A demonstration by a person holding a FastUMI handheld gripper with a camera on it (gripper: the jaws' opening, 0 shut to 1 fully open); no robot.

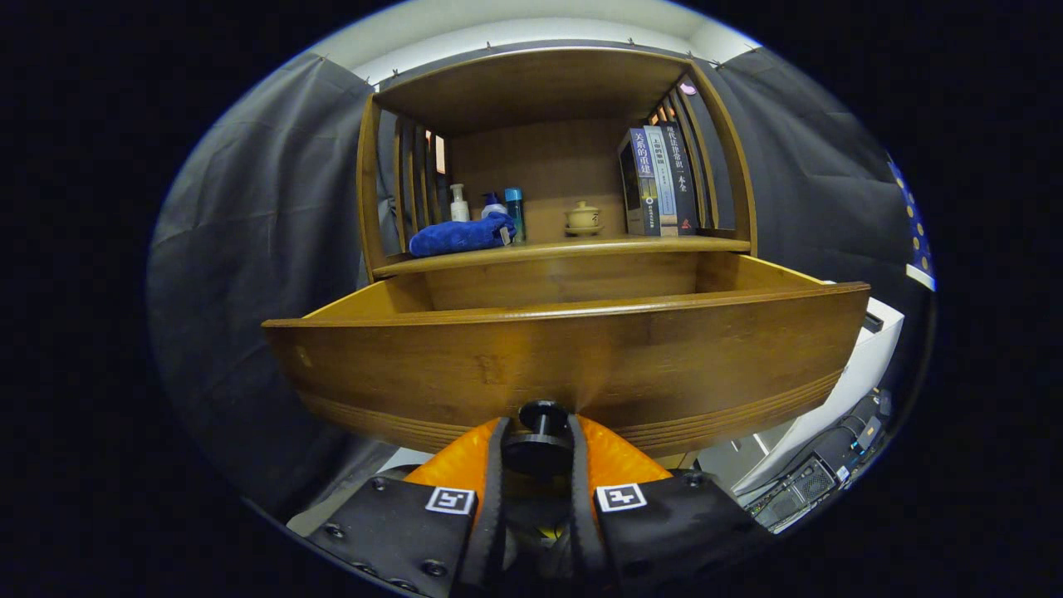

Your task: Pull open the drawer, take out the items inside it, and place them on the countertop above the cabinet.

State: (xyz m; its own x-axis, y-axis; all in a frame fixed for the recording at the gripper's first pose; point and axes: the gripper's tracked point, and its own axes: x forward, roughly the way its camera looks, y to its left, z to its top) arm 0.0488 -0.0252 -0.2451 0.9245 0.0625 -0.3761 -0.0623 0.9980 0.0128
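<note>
Blue cloth [459,235] lies at the left of the bench [565,249] above the cabinet, with bottles [486,208], a small lidded cup [582,218] and books [660,183] further right. Below, the wooden drawer [565,365] stands pulled out; its inside is hidden behind the front panel. The tongs [538,448] are clamped on the drawer's knob [540,432]. Pulling further may drag the drawer off its runners. The tongs point level, straight at the drawer front, from low down.

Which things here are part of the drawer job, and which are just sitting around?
For the job:
drawer, pulled open
knob, gripper shut on it
countertop

Just sitting there:
blue cloth
bottles
lidded cup
books
</note>
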